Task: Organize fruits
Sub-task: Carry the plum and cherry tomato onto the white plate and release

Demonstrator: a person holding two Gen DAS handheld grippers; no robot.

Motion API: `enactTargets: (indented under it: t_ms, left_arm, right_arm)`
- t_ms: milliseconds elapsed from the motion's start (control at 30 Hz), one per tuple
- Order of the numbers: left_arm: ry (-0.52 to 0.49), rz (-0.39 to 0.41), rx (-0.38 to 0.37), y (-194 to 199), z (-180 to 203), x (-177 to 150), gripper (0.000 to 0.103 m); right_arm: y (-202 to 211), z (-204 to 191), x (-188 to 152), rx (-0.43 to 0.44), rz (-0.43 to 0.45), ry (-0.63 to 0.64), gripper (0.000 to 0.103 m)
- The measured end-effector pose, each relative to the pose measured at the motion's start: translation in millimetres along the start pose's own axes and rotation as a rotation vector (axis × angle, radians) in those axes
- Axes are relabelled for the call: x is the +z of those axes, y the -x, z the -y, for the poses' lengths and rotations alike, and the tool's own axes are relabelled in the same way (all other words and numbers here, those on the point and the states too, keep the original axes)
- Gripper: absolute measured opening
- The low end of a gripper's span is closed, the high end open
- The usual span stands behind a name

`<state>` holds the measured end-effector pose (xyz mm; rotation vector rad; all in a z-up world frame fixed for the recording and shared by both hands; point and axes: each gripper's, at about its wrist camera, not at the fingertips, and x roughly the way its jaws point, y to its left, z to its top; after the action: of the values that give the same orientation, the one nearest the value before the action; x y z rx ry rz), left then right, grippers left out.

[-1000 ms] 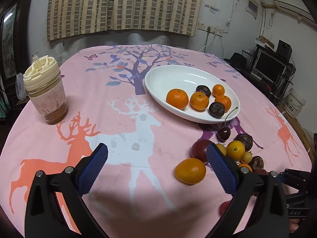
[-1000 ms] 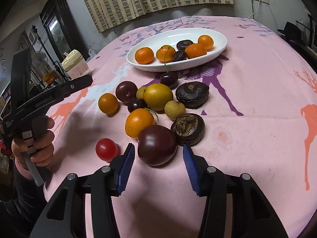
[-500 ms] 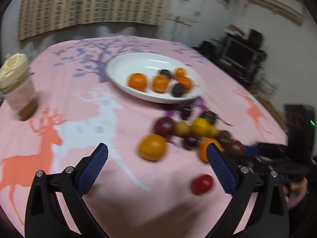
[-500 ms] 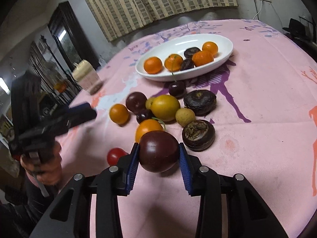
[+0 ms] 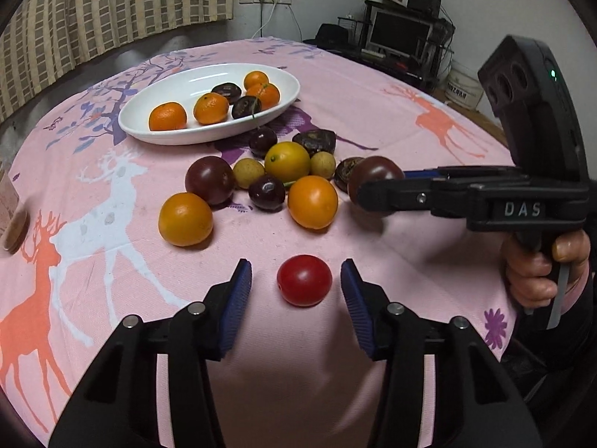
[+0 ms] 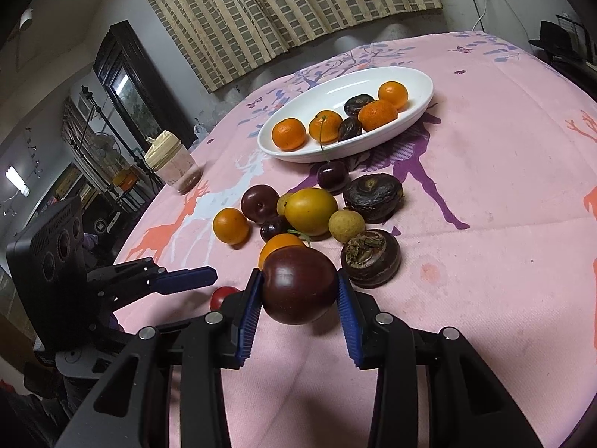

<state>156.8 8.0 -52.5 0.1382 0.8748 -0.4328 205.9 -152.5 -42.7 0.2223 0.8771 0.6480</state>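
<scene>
My right gripper (image 6: pixel 298 291) is shut on a large dark purple plum (image 6: pixel 298 289) and holds it just above the pink tablecloth; it also shows in the left wrist view (image 5: pixel 377 181). My left gripper (image 5: pixel 296 283) is open, its jaws on either side of a small red tomato (image 5: pixel 304 280) on the cloth, not touching it. A white oval plate (image 5: pixel 164 130) at the back holds several tangerines and dark fruits. A cluster of loose fruit lies before it, including an orange (image 5: pixel 185 218) and a yellow fruit (image 5: pixel 287 161).
A jar with a cream lid (image 6: pixel 173 166) stands left of the plate. Dark mangosteens (image 6: pixel 371 259) lie right of the cluster. The table's right edge faces a TV stand (image 5: pixel 403 33). The person's hand (image 5: pixel 541 272) grips the right tool.
My right gripper closed on the dark plum and lifted it slightly. My left gripper swung right and down to the red tomato, and its jaws narrowed around it.
</scene>
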Motion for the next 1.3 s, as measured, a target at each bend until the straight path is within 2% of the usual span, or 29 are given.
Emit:
enactTargets:
  t_ms: [100,167,367,500,567,667,767,900,967,1033,1067,1133,1233,1300]
  left_arm:
    - [-0.026,-0.028,0.012,-5.8,3.8,0.4,0.044]
    - [-0.039,-0.052,0.011,-10.2,6.1,0.0,0.032]
    - [-0.043,-0.063,0.015,-12.7,6.5,0.3,0.031]
    - [-0.013,-0.018,0.005,-3.0,-1.2,11.5,0.031]
    - [0.007,0.044,0.012,8.5,-10.8,29.5,0.031]
    - [0.081,0.123,0.020,16.5,-36.0,70.9,0.031]
    - [0.153,0.151,0.066,2.6,-62.1,112.2,0.031]
    - [0.230,0.116,0.125,-39.3,-95.8,154.5,0.031]
    - [0.271,0.096,0.138,-58.7,-110.8,165.6,0.031]
    - [0.296,0.075,0.149,-72.0,-120.1,169.8,0.031]
    - [0.305,0.064,0.160,-76.2,-122.4,169.7,0.034]
    - [0.309,0.067,0.190,-73.9,-123.5,165.4,0.076]
    - [0.323,0.147,0.218,-50.6,-125.8,158.0,0.092]
    - [0.350,0.168,0.213,-40.4,-131.5,152.1,0.095]
  right_arm:
    - [0.4,0.0,-0.4,0.001,0.004,0.003,0.039]
    - [0.5,-0.2,-0.6,0.002,0.006,0.005,0.039]
    - [1.4,0.0,-1.4,0.008,0.011,0.002,0.039]
    - [6.2,-3.0,-0.3,0.026,0.029,0.029,0.039]
    - [6.0,-3.3,6.9,0.045,0.023,0.046,0.039]
    - [6.9,-1.2,33.8,0.004,0.056,0.061,0.039]
    - [-0.8,5.8,74.6,-0.031,0.118,0.062,0.039]
    - [-34.0,26.4,133.0,-0.096,0.138,0.031,0.040]
    - [-49.9,32.6,150.3,-0.136,0.141,0.038,0.040]
    - [-66.5,38.9,161.9,-0.138,0.128,0.036,0.041]
    - [-72.8,41.0,164.4,-0.138,0.124,0.036,0.042]
    - [-77.6,45.2,163.4,-0.147,0.100,0.040,0.047]
    - [-65.7,44.9,156.7,-0.124,0.104,0.056,0.052]
    - [-57.4,44.6,152.5,-0.116,0.116,0.051,0.055]
